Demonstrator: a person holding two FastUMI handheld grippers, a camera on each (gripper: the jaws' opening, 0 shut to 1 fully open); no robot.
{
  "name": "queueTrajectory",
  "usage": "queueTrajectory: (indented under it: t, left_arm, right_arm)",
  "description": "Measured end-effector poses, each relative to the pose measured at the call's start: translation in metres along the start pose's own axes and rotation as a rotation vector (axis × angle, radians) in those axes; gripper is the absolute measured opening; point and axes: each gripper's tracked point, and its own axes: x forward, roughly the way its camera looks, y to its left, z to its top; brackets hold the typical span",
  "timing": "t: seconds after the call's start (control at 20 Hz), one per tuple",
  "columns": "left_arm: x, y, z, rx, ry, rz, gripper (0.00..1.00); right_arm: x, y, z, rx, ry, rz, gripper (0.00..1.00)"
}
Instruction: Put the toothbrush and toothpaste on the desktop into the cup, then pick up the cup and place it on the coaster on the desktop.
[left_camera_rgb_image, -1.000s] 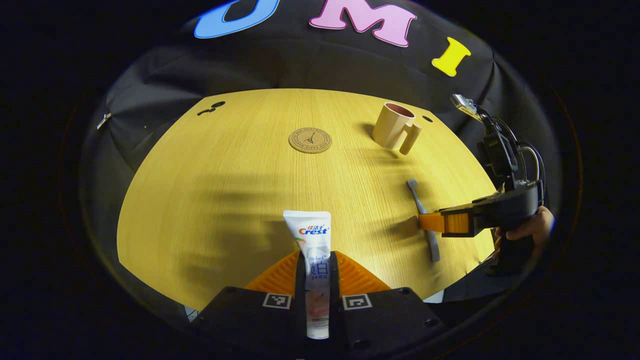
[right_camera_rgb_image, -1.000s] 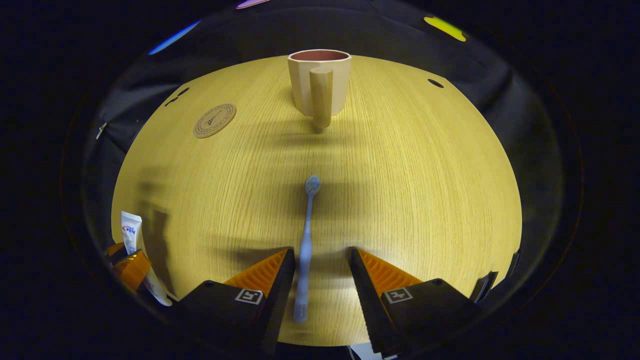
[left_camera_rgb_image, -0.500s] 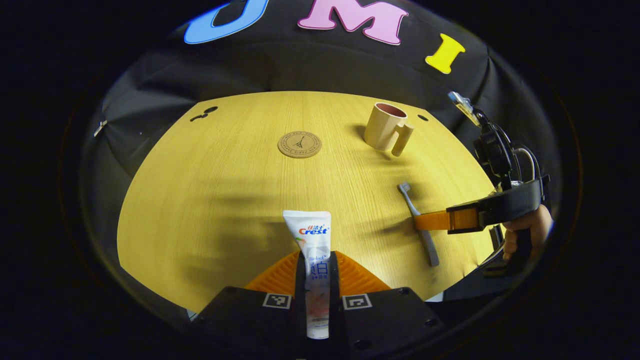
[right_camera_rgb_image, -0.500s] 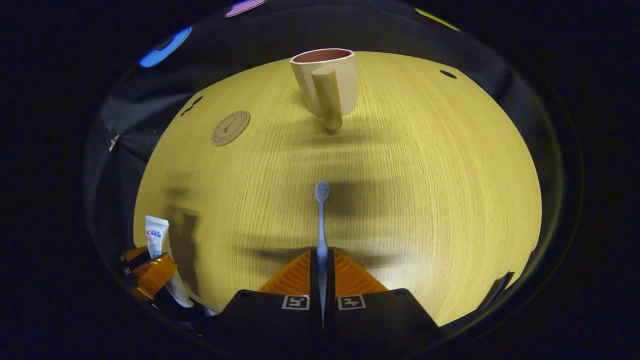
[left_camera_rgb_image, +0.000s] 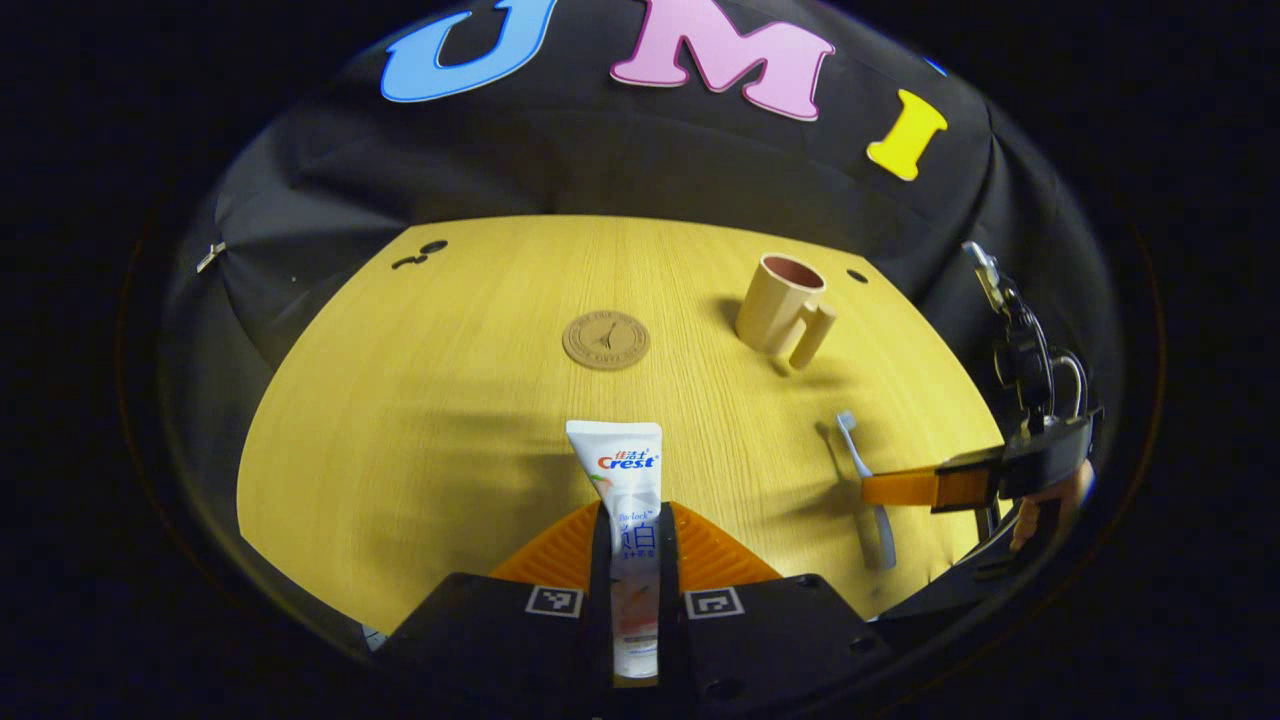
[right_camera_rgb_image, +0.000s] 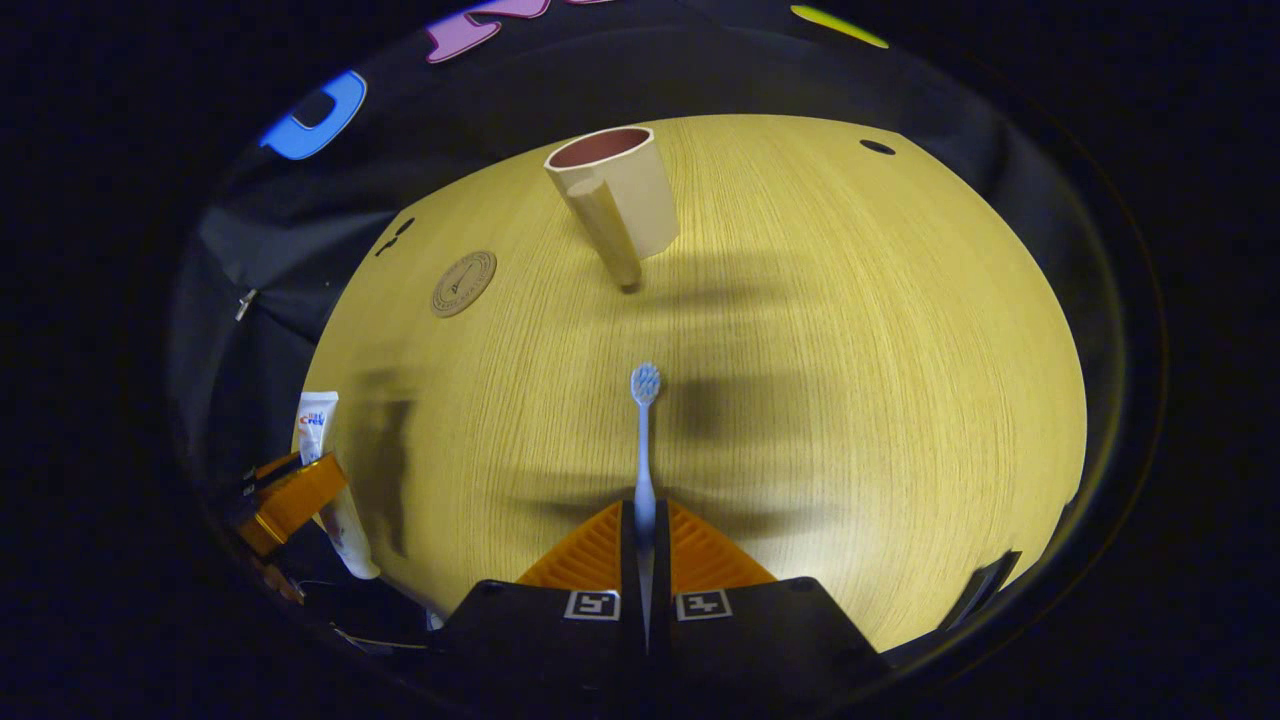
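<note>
On desk (left_camera_rgb_image: 420, 420): one cup (left_camera_rgb_image: 778, 308), one coaster (left_camera_rgb_image: 606, 341). Toothpaste (left_camera_rgb_image: 630, 500) clamped by left gripper (left_camera_rgb_image: 634, 545), toothbrush (right_camera_rgb_image: 643, 450) by right gripper (right_camera_rgb_image: 645, 545); centre open.

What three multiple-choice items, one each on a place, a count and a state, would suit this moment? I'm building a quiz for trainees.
1. Where does the coaster lie?
A. on the bare table
B. under the cup
C. inside the cup

2. How many items are in the cup?
A. none
B. one
C. two

3. What is the right gripper doing?
A. open above the cup
B. shut on the toothbrush
C. shut on the toothpaste

Answers: 1 A, it sits apart from the cup. 2 A, both items are outside it. 3 B, its fingers press the handle.
</note>
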Motion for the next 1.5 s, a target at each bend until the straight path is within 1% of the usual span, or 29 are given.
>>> queueTrajectory:
  t: [0.05, 0.15, 0.35, 0.4, 0.45, 0.5, 0.55, 0.6, 0.85, 1.0, 1.15, 1.2, 1.25, 1.35, 1.5]
  left_arm:
    - [0.001, -0.002, 0.011, -0.002, -0.027, -0.004, 0.23]
    - [0.003, -0.010, 0.038, -0.006, -0.088, -0.024, 0.23]
    - [0.006, -0.040, 0.103, -0.015, -0.204, -0.098, 0.23]
    - [0.008, -0.047, 0.121, -0.022, -0.229, -0.112, 0.27]
    - [0.010, -0.055, 0.134, -0.033, -0.252, -0.135, 0.23]
    - [0.009, -0.065, 0.149, -0.043, -0.278, -0.166, 0.27]
    - [0.010, -0.074, 0.163, -0.049, -0.306, -0.194, 0.23]
    - [0.011, -0.083, 0.179, -0.049, -0.333, -0.218, 0.23]
    - [0.029, -0.126, 0.242, 0.012, -0.451, -0.299, 0.22]
    - [0.052, -0.152, 0.270, 0.023, -0.496, -0.340, 0.22]
    - [0.086, -0.168, 0.282, 0.028, -0.511, -0.360, 0.23]
    - [0.096, -0.170, 0.285, 0.024, -0.512, -0.366, 0.22]
    - [0.107, -0.173, 0.286, 0.019, -0.517, -0.374, 0.23]
    - [0.126, -0.177, 0.291, 0.016, -0.529, -0.379, 0.23]
    - [0.151, -0.175, 0.292, 0.008, -0.526, -0.367, 0.23]
  right_arm:
    - [-0.004, -0.002, 0.005, -0.004, -0.016, 0.009, 0.05]
    - [-0.011, -0.008, 0.016, -0.015, -0.047, 0.023, 0.06]
    - [-0.025, -0.019, 0.027, 0.008, -0.079, 0.065, 0.05]
    - [-0.028, -0.023, 0.028, 0.009, -0.078, 0.069, 0.05]
    - [-0.029, -0.029, 0.032, 0.009, -0.080, 0.069, 0.06]
    - [-0.031, -0.034, 0.035, 0.016, -0.086, 0.071, 0.06]
    - [-0.033, -0.038, 0.039, 0.030, -0.095, 0.079, 0.06]
    - [-0.036, -0.044, 0.041, 0.046, -0.101, 0.083, 0.06]
    - [-0.042, -0.070, 0.049, 0.097, -0.115, 0.074, 0.05]
    - [-0.048, -0.084, 0.051, 0.137, -0.121, 0.066, 0.05]
    - [-0.047, -0.091, 0.054, 0.177, -0.115, 0.060, 0.05]
    - [-0.049, -0.092, 0.058, 0.194, -0.120, 0.065, 0.00]
    - [-0.050, -0.093, 0.062, 0.207, -0.126, 0.068, 0.05]
    - [-0.049, -0.096, 0.064, 0.213, -0.123, 0.063, 0.05]
    - [-0.048, -0.096, 0.059, 0.213, -0.104, 0.062, 0.05]
